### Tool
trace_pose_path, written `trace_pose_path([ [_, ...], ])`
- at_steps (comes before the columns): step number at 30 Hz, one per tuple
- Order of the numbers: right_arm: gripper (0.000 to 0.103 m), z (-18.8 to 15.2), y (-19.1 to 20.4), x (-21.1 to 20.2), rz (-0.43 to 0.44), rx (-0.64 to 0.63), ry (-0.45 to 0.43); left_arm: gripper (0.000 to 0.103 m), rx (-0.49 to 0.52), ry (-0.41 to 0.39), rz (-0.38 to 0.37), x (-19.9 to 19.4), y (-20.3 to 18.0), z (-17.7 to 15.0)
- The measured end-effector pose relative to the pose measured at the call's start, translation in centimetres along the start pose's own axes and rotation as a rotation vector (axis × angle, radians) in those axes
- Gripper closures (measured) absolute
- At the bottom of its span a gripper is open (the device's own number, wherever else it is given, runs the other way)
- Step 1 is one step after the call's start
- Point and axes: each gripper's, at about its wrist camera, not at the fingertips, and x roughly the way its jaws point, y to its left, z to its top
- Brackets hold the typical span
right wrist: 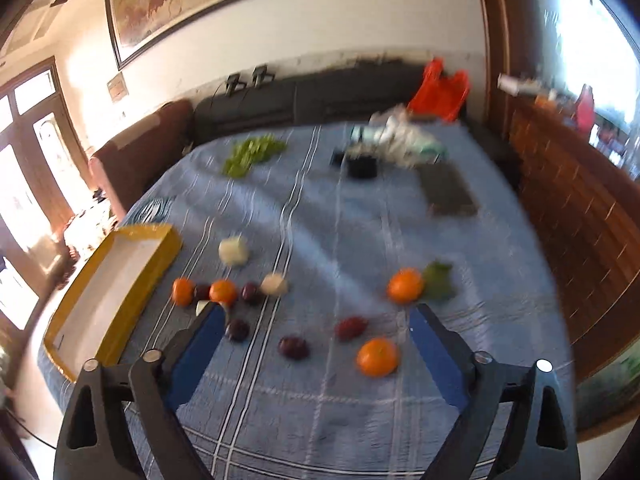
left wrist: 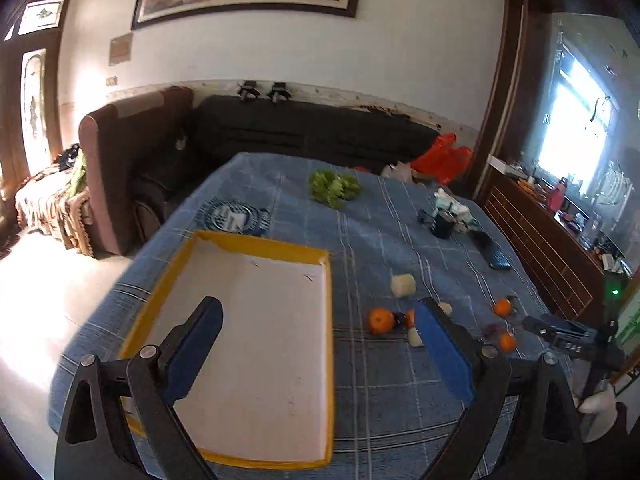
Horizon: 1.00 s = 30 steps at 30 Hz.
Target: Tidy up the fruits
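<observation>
Blue cloth: a checked cloth [right wrist: 340, 208] is covering the desk and carrying everything.
Tray: a white tray with a yellow rim [left wrist: 330, 320] is lying on the cloth's left part, nothing in it.
Left tongs: the left tongs [left wrist: 320, 344] are standing open, hanging over the tray's right edge, nothing between the pads.
Right tongs: the right tongs [right wrist: 312, 344] are gaping wide above the loose fruit, gripping nothing; a plum and an orange are showing between the fingers, untouched by the pads.
Oranges: four oranges are lying on the cloth, two near the tray [right wrist: 182, 291] [right wrist: 223, 292], one further right beside a green leaf [right wrist: 405, 285], one nearest the right tongs [right wrist: 378, 358].
Plums: dark red plums [right wrist: 294, 347] are lying scattered among the oranges, all outside the tray.
Pale pieces: two whitish lumps [right wrist: 234, 251] [right wrist: 274, 284] are sitting just beyond the oranges; blurred, kind unclear.
Far side: green grapes [left wrist: 334, 186], a black cup [left wrist: 443, 226] and a dark phone [left wrist: 494, 254] are lying well apart from the fruit.
</observation>
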Motion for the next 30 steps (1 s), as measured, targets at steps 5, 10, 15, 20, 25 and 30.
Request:
trace_pose_path([
  [5, 0.025, -1.9, 0.0, 5.3, 0.067, 0.046, 0.101, 0.048, -0.008, 0.151, -0.083, 6.1, -2.1, -1.9],
  [10, 0.025, -2.0, 1.1, 8.0, 0.025, 0.013, 0.112, 0.048, -0.047, 0.254, -0.122, 10.1, -3.5, -2.9],
  [15, 0.034, -2.7, 1.6, 9.7, 0.022, -0.005, 0.125, 0.048, -0.005, 0.325, -0.132, 13.6, -6.3, -3.7],
  [20, 0.061, -2.8, 0.9, 9.8, 0.075, 0.032, 0.123, 0.048, 0.025, 0.378, -0.142, 16.9, -8.8, -4.7],
  [25, 0.062, -2.8, 0.9, 9.7, 0.088, 0.035, 0.12, 0.048, 0.017, 0.398, -0.138, 19.6, -10.0, -5.2],
  [30, 0.061, -2.9, 1.0, 9.7, 0.099, 0.038, 0.122, 0.048, -0.002, 0.405, -0.168, 21.3, -10.6, -5.3],
])
